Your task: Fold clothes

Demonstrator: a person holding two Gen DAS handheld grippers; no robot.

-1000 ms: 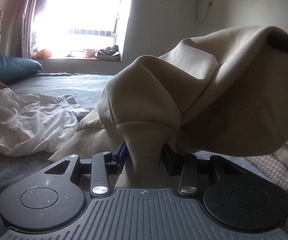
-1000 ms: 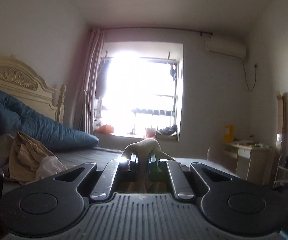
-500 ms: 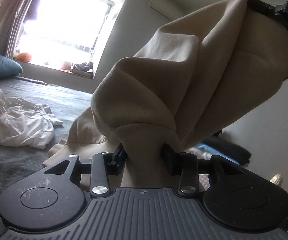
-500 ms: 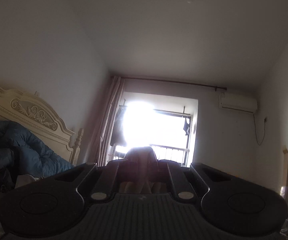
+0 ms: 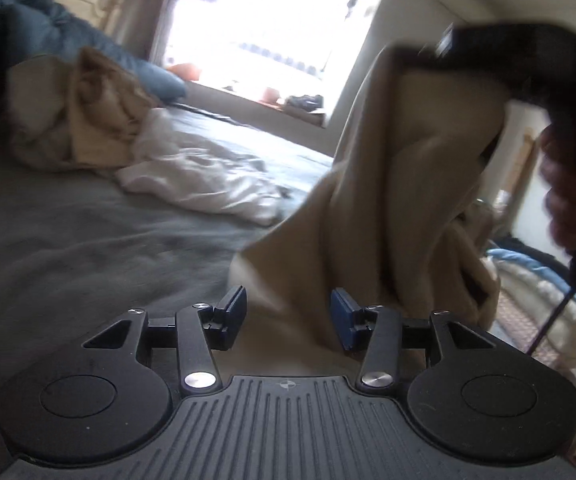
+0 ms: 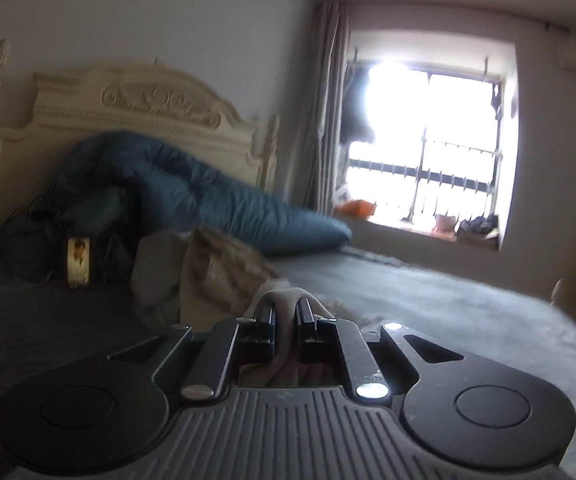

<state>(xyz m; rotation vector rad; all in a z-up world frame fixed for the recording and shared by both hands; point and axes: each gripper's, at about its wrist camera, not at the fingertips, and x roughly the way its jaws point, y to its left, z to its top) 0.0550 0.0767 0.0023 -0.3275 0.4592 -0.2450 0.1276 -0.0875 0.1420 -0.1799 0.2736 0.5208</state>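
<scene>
Early stage, by my read: the beige soft fleece garment [image 5: 419, 184] is not yet folded or laid flat; spreading and every fold remain. It hangs in a long drape over the grey bed sheet [image 5: 88, 240], lower end touching the sheet, upper end up at the right gripper [image 5: 499, 52]. Thick, matte cloth with heavy rounded folds; blurred. Left gripper [image 5: 286, 317]: fingers opening, cloth between them, pads apart from it, no grip. Right gripper [image 6: 286, 316]: fingers nearly closed, pinching a ridge of the beige cloth. A crumpled white garment [image 5: 204, 180] and a tan one [image 5: 100, 120] lie unfolded further up the sheet.
</scene>
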